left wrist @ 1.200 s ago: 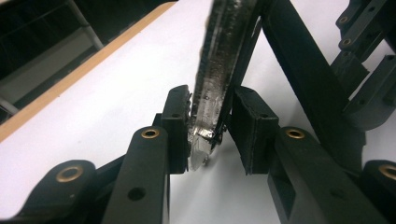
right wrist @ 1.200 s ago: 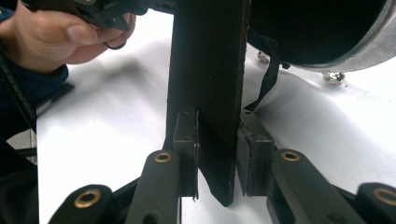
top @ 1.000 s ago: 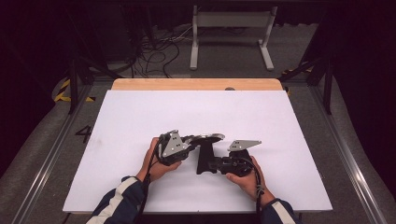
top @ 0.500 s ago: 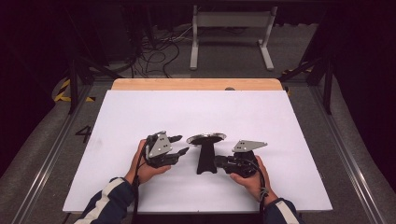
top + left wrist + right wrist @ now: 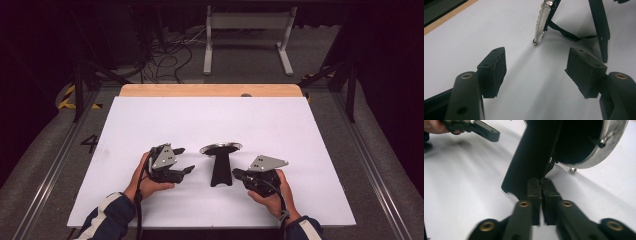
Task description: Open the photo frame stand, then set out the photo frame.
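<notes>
Flanking the stand (image 5: pixel 220 167), left tongs (image 5: pixel 186 161) gape, right tongs (image 5: pixel 238 173) pinched.

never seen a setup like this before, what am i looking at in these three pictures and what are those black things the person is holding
A person sits at a table covered by a white sheet and holds a hand-operated gripper in each hand; no robot arm is involved. Each tool has two black jaws that squeeze together, with a grey plate on top.

The wide picture comes from a fixed camera above, looking down at the table. The other two come from small cameras riding on each tool, looking out along its own jaws.

Between the tools stands a black folding stand with a round silvery mirror on top.

The left gripper has just been opening; its pads are apart with nothing between them, and the mirror's edge shows beyond. The right gripper is shut, its tips together right at the stand's black leg. Whether it pinches something thin there, I cannot tell.
</notes>
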`<state>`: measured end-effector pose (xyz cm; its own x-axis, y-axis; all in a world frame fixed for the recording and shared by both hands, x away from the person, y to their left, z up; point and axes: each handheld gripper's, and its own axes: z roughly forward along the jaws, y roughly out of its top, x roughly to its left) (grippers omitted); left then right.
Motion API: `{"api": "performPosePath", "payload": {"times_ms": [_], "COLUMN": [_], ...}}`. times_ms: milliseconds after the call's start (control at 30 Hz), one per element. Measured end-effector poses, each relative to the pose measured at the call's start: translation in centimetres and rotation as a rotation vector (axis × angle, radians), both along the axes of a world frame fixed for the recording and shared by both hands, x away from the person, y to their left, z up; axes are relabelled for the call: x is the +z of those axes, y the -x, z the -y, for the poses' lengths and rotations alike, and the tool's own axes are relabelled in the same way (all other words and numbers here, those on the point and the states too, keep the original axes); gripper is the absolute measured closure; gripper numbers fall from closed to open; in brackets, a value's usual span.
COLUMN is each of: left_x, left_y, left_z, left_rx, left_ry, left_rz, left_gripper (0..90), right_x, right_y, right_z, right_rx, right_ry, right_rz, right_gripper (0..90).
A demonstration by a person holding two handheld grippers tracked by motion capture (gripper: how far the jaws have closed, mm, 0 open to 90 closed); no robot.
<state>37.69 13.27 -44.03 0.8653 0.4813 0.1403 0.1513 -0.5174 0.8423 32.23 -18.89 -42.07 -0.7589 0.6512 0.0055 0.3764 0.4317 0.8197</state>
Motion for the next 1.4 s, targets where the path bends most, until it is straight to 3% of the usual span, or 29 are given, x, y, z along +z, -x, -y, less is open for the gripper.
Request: {"api": "performPosePath", "payload": {"times_ms": [67,200,367,600,667,967,1100,1167,1233,1400], "left_x": [0.0,0.1,0.6,0.6,0.3,-0.4,-0.5,-0.7,-0.7,-0.5], "left_y": [-0.5,-0.9,-1.4,-2.2,-2.4,-3.2,-3.5,-3.5,-3.4,-3.2], "left_z": [0.0,0.2,1.1,2.7,3.3,4.2,4.4,4.6,4.8,5.0], "left_rx": [-0.012,-0.017,-0.025,-0.037,-0.053,-0.032,-0.033,-0.039,-0.044,-0.061], "left_ry": [0.011,0.035,0.055,0.059,0.05,0.046,0.072,0.066,0.07,0.061], "left_rz": [-0.021,-0.036,-0.052,-0.054,-0.055,-0.058,-0.06,-0.055,-0.056,-0.043], "left_gripper": [37.9,39.8,40.1,44.7,52.3,58.7,54.1,56.8,59.6,66.8], "right_x": [0.3,0.3,-0.4,-1.5,-1.8,-2.8,-3.2,-3.4,-3.5,-3.6], "right_y": [0.9,1.2,1.2,1.4,1.4,1.0,0.8,0.8,0.9,0.8], "right_z": [-0.1,-0.6,-2.8,-5.9,-6.8,-9.0,-9.8,-10.4,-10.8,-10.9], "right_rx": [0.005,0.001,-0.022,-0.028,-0.039,-0.064,-0.062,-0.018,-0.015,-0.034], "right_ry": [-0.018,-0.036,-0.041,-0.006,0.006,0.06,0.077,0.103,0.132,0.127], "right_rz": [0.031,0.061,0.085,0.098,0.104,0.099,0.091,0.077,0.096,0.099], "right_gripper": [90.0,90.0,90.0,90.0,90.0,90.0,90.0,90.0,90.0,90.0]}}
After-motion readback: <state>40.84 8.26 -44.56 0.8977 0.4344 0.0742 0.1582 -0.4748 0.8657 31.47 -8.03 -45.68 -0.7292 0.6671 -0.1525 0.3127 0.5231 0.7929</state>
